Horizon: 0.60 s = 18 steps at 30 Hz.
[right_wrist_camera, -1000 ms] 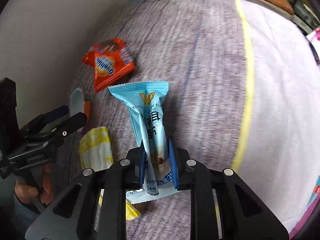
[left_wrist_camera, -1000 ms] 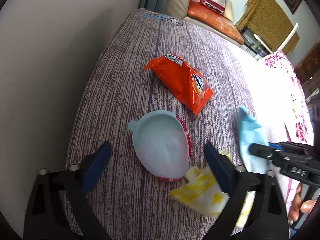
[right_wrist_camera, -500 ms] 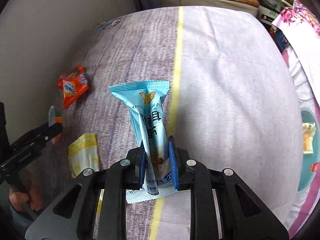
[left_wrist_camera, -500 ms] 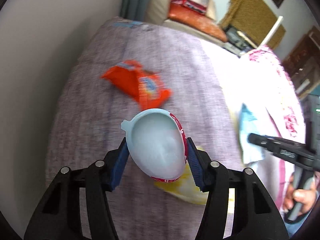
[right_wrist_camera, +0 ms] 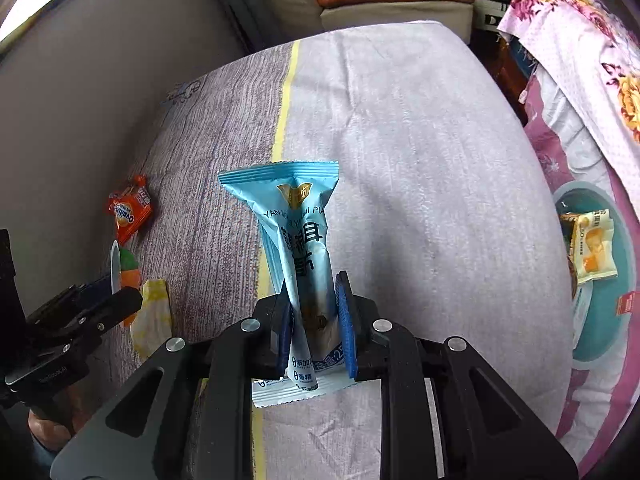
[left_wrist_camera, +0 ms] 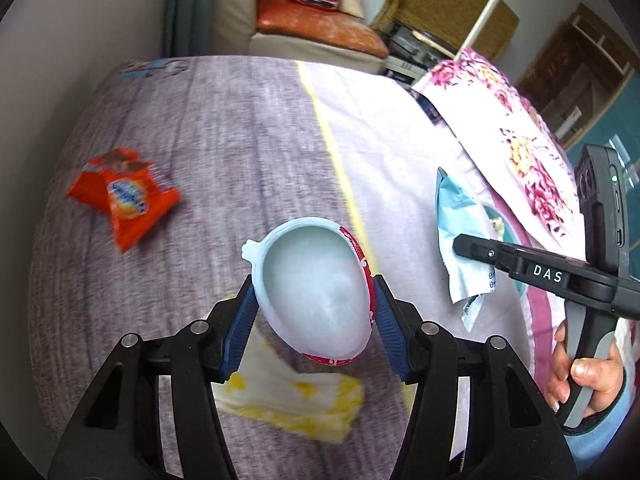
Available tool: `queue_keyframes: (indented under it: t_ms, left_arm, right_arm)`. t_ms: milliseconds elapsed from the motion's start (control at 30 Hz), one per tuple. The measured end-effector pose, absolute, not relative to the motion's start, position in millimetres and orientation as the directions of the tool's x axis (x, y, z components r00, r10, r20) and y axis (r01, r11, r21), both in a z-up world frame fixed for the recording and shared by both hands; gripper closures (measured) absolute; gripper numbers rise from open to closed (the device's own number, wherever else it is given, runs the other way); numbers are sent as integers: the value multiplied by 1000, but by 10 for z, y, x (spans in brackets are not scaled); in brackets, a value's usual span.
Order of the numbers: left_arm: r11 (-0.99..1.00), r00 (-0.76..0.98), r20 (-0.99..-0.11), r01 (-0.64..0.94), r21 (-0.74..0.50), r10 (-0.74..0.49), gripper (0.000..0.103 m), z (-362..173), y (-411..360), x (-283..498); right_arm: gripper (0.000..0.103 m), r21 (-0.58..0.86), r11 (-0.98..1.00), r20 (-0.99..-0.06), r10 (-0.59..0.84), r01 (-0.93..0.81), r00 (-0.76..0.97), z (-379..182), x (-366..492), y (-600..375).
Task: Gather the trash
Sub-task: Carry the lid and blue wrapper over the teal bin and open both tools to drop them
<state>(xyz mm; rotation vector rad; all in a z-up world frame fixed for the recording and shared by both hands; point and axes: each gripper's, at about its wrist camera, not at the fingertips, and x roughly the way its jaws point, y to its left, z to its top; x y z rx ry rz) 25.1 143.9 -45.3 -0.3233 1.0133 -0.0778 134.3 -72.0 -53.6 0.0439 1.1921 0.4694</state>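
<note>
The left gripper [left_wrist_camera: 314, 312] is closed across the widest part of an egg-shaped plastic half-shell [left_wrist_camera: 314, 288], its blue pads pressing the rim on both sides, and the shell rides clear above the bed. That shell looks thin, light and fairly stiff, smooth enough to squirt out if squeezed on its curve, so a hold across the rim as here seems the safest. The right gripper [right_wrist_camera: 316, 320] is pinched on the lower part of a pale blue snack wrapper [right_wrist_camera: 298, 232], which stands up from the jaws and flares at its far sealed end. It is light, soft film that creases under the pads; a grip near the middle or a seam should keep it from sliding. Below and just near of the shell a yellow-and-white wrapper [left_wrist_camera: 292, 400] lies flat on the purple bedcover [left_wrist_camera: 224, 128], and an orange snack packet [left_wrist_camera: 126, 200] lies far to the left. At the right edge of the bed, a teal bin [right_wrist_camera: 596, 336] already holds a yellow packet [right_wrist_camera: 592, 246], likely where both pieces belong.
</note>
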Motion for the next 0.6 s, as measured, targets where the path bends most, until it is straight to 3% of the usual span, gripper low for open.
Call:
queue_keyframes:
  t_ms: [600]
  left_arm:
    - [944,463,-823,179,-276,-328,45,-339,-230,936]
  right_arm:
    - [84,313,947,-820,309,-74,482,-276,1392,-2416]
